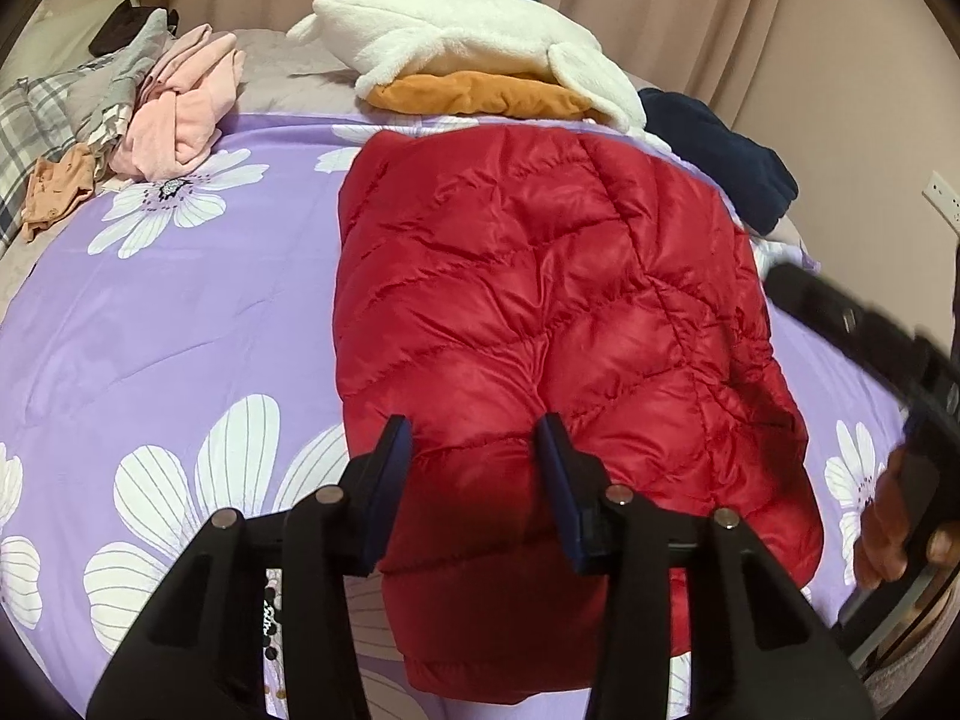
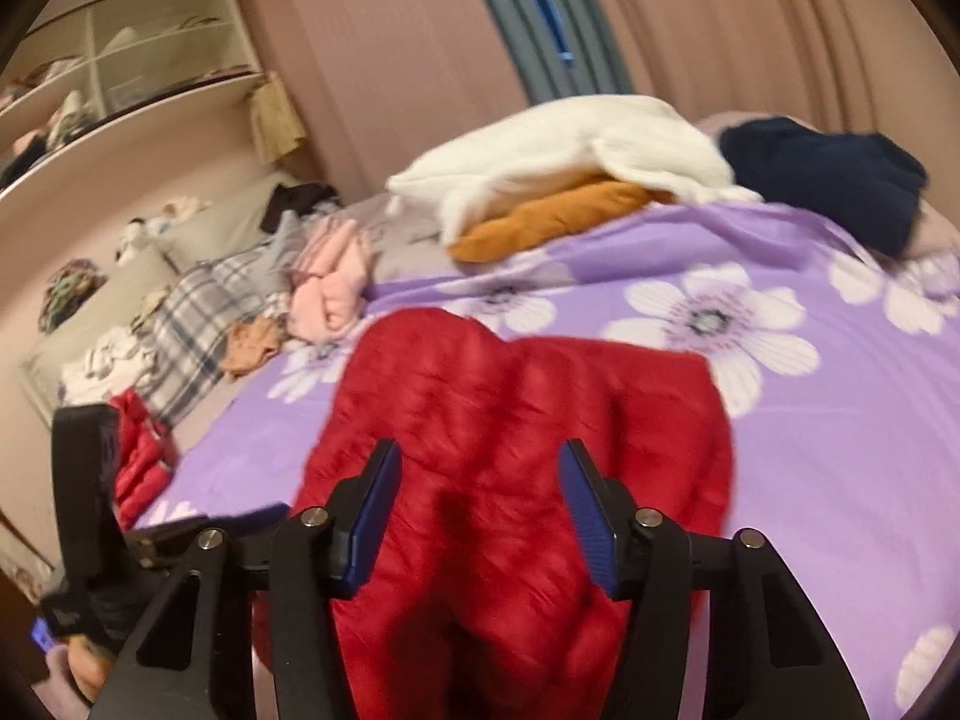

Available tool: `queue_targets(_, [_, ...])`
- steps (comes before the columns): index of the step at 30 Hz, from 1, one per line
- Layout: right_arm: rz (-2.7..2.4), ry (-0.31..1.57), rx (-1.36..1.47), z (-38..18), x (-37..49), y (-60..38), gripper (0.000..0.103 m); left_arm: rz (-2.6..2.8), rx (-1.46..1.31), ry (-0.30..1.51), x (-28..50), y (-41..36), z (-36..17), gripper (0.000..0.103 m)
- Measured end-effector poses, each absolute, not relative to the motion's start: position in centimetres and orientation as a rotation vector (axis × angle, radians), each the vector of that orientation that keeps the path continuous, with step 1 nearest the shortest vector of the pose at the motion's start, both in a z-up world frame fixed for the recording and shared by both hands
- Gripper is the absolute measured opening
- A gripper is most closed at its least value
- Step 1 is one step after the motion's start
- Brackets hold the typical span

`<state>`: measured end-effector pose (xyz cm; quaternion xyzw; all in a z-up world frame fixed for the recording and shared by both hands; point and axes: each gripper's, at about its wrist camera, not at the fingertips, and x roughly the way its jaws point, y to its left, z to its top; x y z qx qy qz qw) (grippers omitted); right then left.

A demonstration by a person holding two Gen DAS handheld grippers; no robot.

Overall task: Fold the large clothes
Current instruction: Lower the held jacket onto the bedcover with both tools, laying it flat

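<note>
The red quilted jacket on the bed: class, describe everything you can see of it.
The red quilted jacket is shiny, puffy and stitched in diagonal seams. It lies folded into a long block on the purple flowered bedspread, its near end at the bed's edge. The left tongs straddle that near end; whether they pinch it cannot be told.

My left black two-finger claw (image 1: 477, 450) angles steeply downward, its blue-padded fingers (image 1: 555, 492) standing apart with a moderate gap and pressing on nothing I can see. My right black two-finger claw (image 2: 477, 480) tilts down more gently, blue pads (image 2: 591, 525) set slightly wider. At the left view's right edge, my bare right hand (image 1: 888, 528) wraps the right claw's handle.
</note>
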<state>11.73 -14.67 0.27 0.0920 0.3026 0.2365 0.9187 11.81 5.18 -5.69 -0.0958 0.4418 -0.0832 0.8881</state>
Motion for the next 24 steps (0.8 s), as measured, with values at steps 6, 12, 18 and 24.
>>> queue_targets(6, [0.481, 0.658, 0.206, -0.7, 14.6, -13.3, 0.047, -0.187, -0.173, 0.929, 11.8, 4.6, -6.3, 0.043])
queue_targets(12, [0.415, 0.805, 0.192, -4.0, 16.3, -13.3, 0.037, -0.2, -0.175, 0.936, 11.9, 4.4, -6.6, 0.043])
queue_targets(18, [0.402, 0.844, 0.194, -4.8, 16.2, -13.6, 0.034, -0.194, -0.17, 0.941, 11.9, 4.1, -6.7, 0.043])
queue_targets(24, [0.457, 0.751, 0.181, -2.4, 13.6, -14.1, 0.034, -0.182, -0.162, 0.939, 11.7, 4.2, -6.6, 0.043])
